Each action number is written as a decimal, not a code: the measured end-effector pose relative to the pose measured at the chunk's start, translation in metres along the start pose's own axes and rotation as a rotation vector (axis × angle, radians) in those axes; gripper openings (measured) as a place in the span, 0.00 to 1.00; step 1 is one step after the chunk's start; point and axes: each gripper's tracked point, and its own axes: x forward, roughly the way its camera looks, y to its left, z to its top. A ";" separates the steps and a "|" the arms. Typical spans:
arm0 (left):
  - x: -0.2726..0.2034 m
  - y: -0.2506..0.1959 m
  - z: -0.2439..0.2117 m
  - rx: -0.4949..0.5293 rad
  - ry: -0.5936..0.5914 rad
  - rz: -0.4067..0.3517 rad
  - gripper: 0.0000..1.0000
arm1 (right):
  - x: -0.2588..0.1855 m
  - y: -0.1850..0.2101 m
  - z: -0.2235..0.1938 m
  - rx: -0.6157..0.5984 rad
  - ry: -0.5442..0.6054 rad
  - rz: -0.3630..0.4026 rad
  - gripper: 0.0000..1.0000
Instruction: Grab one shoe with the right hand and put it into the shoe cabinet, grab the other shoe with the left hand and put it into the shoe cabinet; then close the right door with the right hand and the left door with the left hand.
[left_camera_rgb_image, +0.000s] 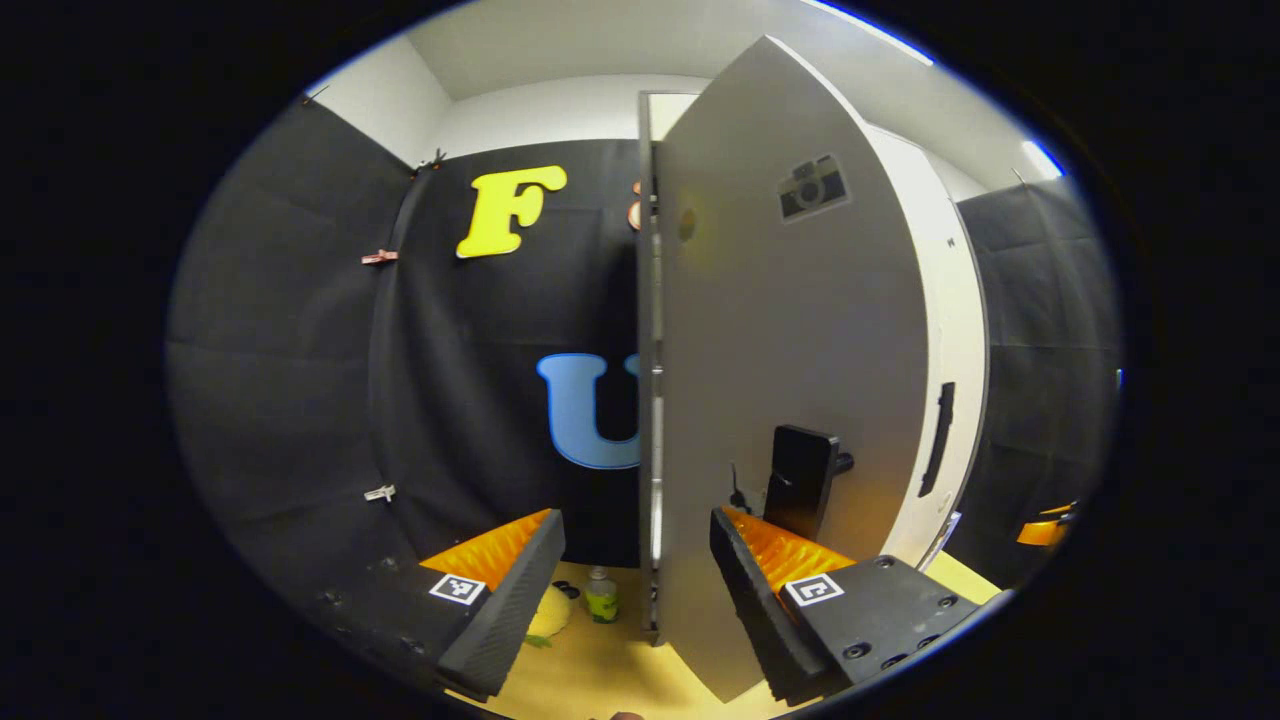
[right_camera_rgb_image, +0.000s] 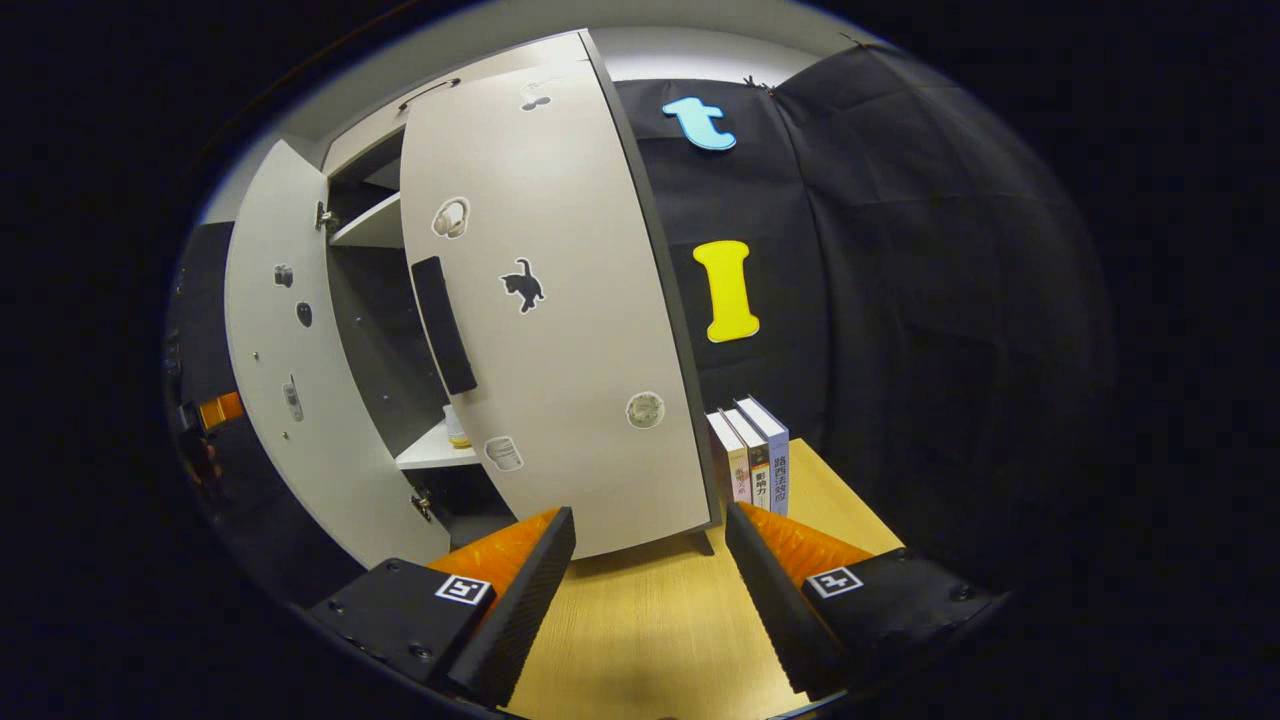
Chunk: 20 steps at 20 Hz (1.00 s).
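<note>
The left door (left_camera_rgb_image: 780, 330) of the shoe cabinet stands open, a grey panel with a dark handle (left_camera_rgb_image: 800, 480) low down. My left gripper (left_camera_rgb_image: 632, 520) is open and close to that door's near edge, which runs up between the fingers; nothing is gripped. The right door (right_camera_rgb_image: 560, 300), pale with stickers and a black handle (right_camera_rgb_image: 445, 325), is swung most of the way shut. In front of its lower edge my right gripper (right_camera_rgb_image: 650, 515) hangs open and holds nothing. Shelves (right_camera_rgb_image: 375, 225) show through the gap between the doors. The open left door (right_camera_rgb_image: 290, 400) stands at the far left.
Three books (right_camera_rgb_image: 750, 455) stand upright against the wall, right of the cabinet on the wooden top (right_camera_rgb_image: 640, 620). A small green bottle (left_camera_rgb_image: 600, 595) and a yellow object (left_camera_rgb_image: 550, 610) sit beyond the left door. A small bottle (right_camera_rgb_image: 457, 430) rests on an inner shelf.
</note>
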 end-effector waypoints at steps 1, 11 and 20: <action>0.004 -0.013 0.004 0.018 -0.007 0.001 0.89 | 0.000 -0.006 0.001 0.003 -0.002 0.002 0.98; -0.018 -0.130 -0.007 -0.001 -0.071 0.030 0.95 | 0.001 -0.042 0.025 -0.027 -0.046 0.106 0.98; -0.094 -0.171 -0.056 -0.071 0.005 0.077 0.94 | -0.018 -0.041 0.017 -0.023 -0.046 0.180 0.98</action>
